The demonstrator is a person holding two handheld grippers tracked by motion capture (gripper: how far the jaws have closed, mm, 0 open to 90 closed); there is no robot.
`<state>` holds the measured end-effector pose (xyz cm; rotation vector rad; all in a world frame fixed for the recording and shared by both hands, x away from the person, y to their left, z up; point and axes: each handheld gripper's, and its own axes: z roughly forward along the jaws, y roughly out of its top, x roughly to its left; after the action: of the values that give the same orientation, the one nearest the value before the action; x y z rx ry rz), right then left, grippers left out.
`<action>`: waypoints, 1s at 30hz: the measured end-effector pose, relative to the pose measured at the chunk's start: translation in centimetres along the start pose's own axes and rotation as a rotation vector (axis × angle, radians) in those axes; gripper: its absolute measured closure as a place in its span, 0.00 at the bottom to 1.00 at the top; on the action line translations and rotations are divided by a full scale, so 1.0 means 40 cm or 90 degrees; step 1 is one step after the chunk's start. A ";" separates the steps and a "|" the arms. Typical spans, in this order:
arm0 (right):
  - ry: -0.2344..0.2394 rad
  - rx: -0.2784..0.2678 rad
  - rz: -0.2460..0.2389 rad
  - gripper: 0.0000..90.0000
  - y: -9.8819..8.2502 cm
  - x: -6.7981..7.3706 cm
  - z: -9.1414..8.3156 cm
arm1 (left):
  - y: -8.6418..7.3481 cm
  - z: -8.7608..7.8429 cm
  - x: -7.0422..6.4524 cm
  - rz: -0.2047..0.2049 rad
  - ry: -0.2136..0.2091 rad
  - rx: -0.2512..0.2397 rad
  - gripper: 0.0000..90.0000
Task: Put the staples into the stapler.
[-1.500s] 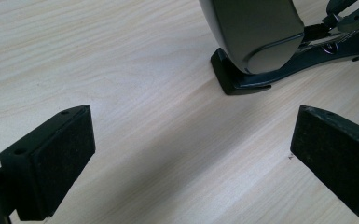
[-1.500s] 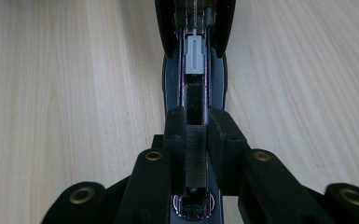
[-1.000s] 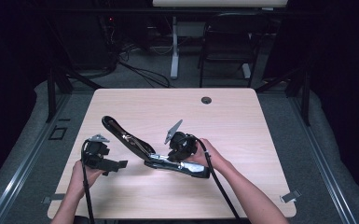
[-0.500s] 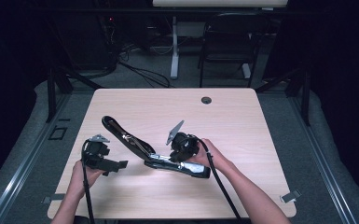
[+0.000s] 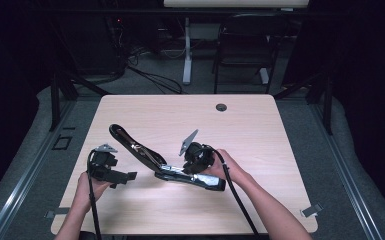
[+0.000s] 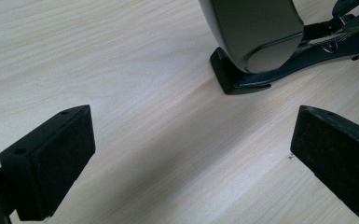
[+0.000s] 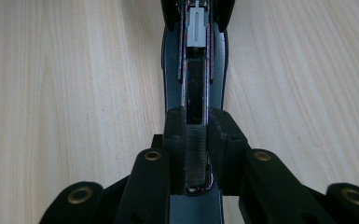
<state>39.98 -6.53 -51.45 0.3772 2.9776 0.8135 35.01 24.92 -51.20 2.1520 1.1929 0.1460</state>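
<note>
A black stapler (image 5: 139, 149) lies swung open on the wooden table (image 5: 260, 135), its lid arm stretching to the back left and its base (image 5: 200, 180) under my right hand. In the right gripper view my right gripper (image 7: 196, 140) points down into the stapler's magazine channel (image 7: 196, 84), shut on a thin ribbed strip of staples (image 7: 196, 156). My left gripper (image 5: 125, 176) rests low over the table to the left of the stapler, jaws wide apart and holding nothing. In the left gripper view (image 6: 186, 154) the lid's rounded end (image 6: 256, 32) lies ahead.
A round cable hole (image 5: 221, 107) sits near the table's far edge. A chair (image 5: 242, 45) and a white desk leg (image 5: 186, 50) stand on the floor beyond. Cables trail from both grippers toward the near edge.
</note>
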 end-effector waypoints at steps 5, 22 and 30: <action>-0.011 0.008 0.006 0.81 -0.002 0.000 -0.004 | 0.000 -0.001 0.001 -0.001 -0.001 -0.002 0.00; -0.070 -0.038 0.112 0.34 -0.080 -0.010 -0.105 | -0.001 -0.005 0.003 -0.007 -0.001 -0.007 0.00; -0.085 -0.053 0.158 0.17 -0.112 -0.010 -0.157 | 0.001 -0.003 0.002 -0.008 0.001 -0.007 0.00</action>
<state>38.77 -13.50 -48.31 0.7752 2.7994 0.8887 35.03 25.05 -51.10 2.1338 1.2036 0.1478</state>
